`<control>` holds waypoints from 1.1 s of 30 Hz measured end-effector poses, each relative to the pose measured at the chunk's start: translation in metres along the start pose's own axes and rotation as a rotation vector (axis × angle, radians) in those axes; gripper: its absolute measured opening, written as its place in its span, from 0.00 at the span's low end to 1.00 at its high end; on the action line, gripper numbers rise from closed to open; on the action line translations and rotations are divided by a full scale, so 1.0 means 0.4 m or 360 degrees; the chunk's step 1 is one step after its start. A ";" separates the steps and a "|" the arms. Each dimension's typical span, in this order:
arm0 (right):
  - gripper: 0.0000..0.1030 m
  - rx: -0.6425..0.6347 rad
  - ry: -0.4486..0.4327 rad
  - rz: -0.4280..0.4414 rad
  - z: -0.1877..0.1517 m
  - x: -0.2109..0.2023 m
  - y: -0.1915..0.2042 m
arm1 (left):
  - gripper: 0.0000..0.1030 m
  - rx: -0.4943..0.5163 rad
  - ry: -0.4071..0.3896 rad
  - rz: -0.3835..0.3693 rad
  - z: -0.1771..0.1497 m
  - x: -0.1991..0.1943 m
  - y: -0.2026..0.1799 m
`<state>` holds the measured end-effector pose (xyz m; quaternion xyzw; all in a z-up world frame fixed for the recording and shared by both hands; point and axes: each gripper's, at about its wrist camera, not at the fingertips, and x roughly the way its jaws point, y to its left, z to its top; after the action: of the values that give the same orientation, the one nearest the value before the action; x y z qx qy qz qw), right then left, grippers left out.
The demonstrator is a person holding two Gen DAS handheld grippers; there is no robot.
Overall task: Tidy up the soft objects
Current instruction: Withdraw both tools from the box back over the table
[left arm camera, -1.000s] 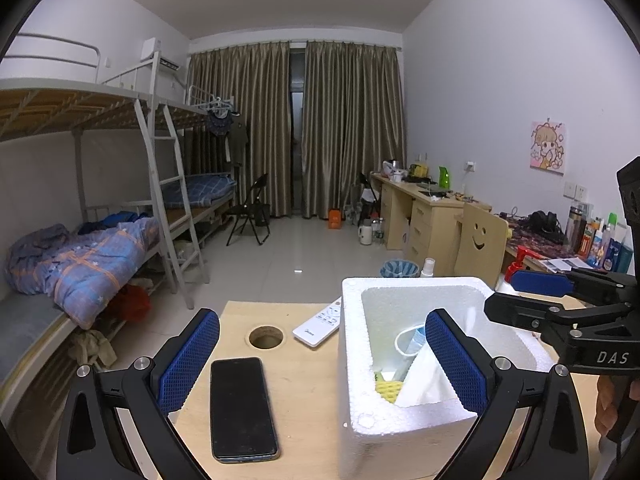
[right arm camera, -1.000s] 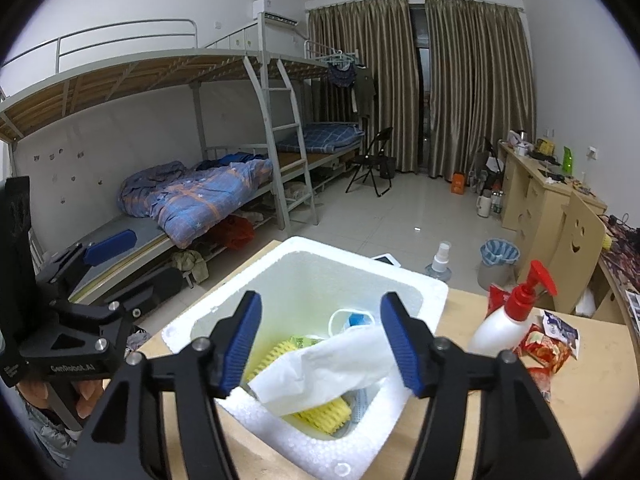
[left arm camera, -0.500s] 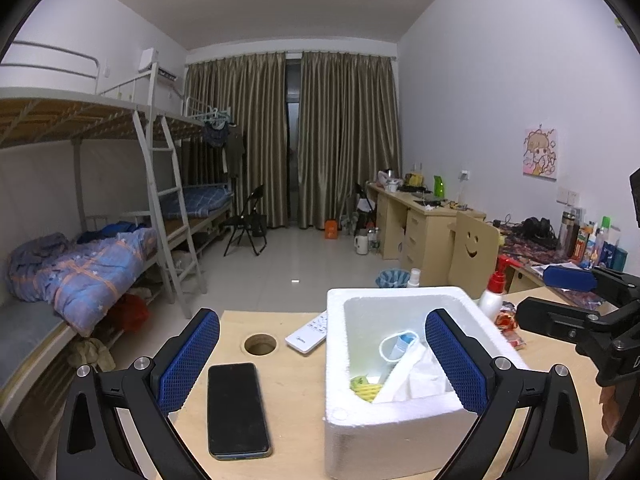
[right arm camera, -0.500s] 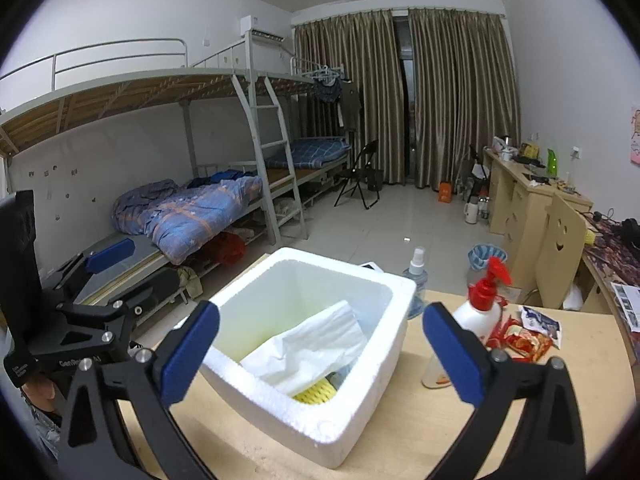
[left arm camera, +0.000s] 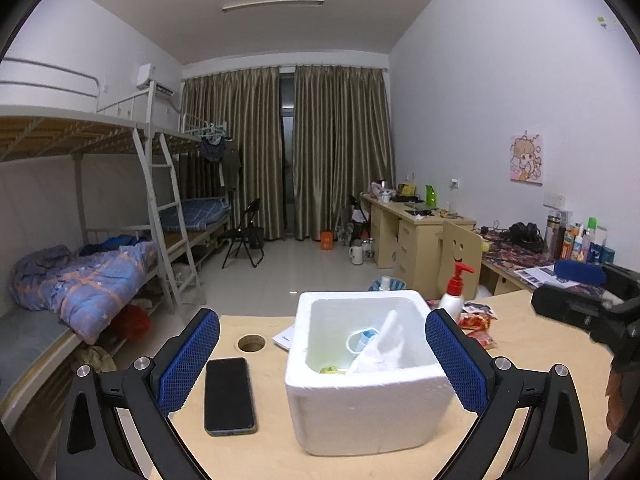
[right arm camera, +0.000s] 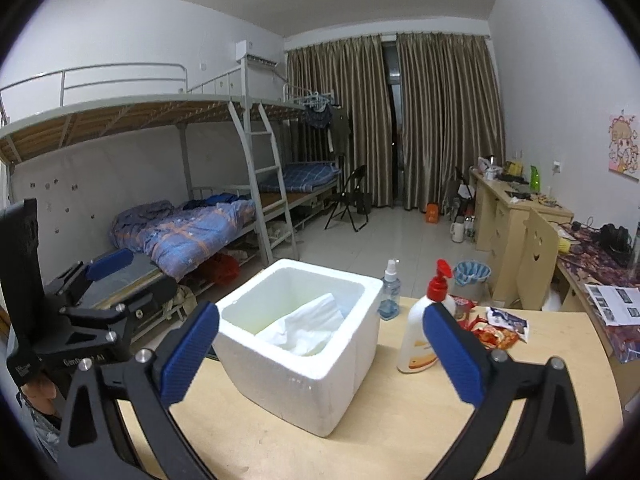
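A white rectangular foam box (right arm camera: 304, 344) stood on the pale wooden table (right arm camera: 520, 392), holding a crumpled white cloth (right arm camera: 308, 330) that leaned against its inner wall, with a yellow-green item (left arm camera: 330, 369) and a white-and-blue looped piece (left arm camera: 362, 338) showing in the left wrist view. The right gripper (right arm camera: 320, 354) had its blue-padded jaws spread wide, having just been opening, with nothing pressed between them; the box sat beyond them. The left gripper (left arm camera: 322, 360) also stood wide apart, empty. A black smartphone (left arm camera: 229, 395) lay flat left of the box. A white pump bottle with a red nozzle (right arm camera: 426, 328) stood just right of it, near red snack packets (right arm camera: 494, 332)
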<state>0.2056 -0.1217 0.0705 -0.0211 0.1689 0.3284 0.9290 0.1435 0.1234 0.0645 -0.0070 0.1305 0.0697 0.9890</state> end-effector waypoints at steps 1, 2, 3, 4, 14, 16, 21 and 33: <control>1.00 0.0007 -0.0014 -0.0001 -0.001 -0.013 -0.001 | 1.00 0.0010 -0.0001 -0.0001 0.001 -0.012 -0.008; 1.00 0.0009 -0.0026 -0.0005 -0.001 -0.026 -0.001 | 1.00 0.0018 -0.0004 -0.0002 0.001 -0.027 -0.017; 1.00 0.0007 -0.0036 -0.0010 -0.003 -0.040 -0.001 | 1.00 0.0022 -0.0008 -0.0004 0.002 -0.037 -0.023; 1.00 0.0008 -0.0050 -0.0014 -0.006 -0.055 -0.001 | 1.00 0.0032 -0.0013 -0.0010 0.003 -0.046 -0.033; 1.00 -0.0047 -0.0185 -0.0061 -0.044 -0.174 0.024 | 1.00 0.0052 -0.0126 -0.0029 0.010 -0.181 -0.080; 1.00 -0.0048 -0.0198 -0.0060 -0.052 -0.190 0.028 | 1.00 0.0041 -0.0145 -0.0038 0.012 -0.207 -0.083; 1.00 -0.0074 -0.0232 -0.0105 -0.076 -0.228 0.039 | 1.00 0.0034 -0.0180 -0.0062 -0.003 -0.260 -0.095; 1.00 -0.0079 -0.0287 -0.0148 -0.137 -0.289 0.064 | 1.00 0.0050 -0.0230 -0.0052 -0.034 -0.331 -0.102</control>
<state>0.0892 -0.1797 0.0585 -0.0223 0.0754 0.2897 0.9539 0.0191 0.0646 0.0855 0.0114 0.0596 0.0519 0.9968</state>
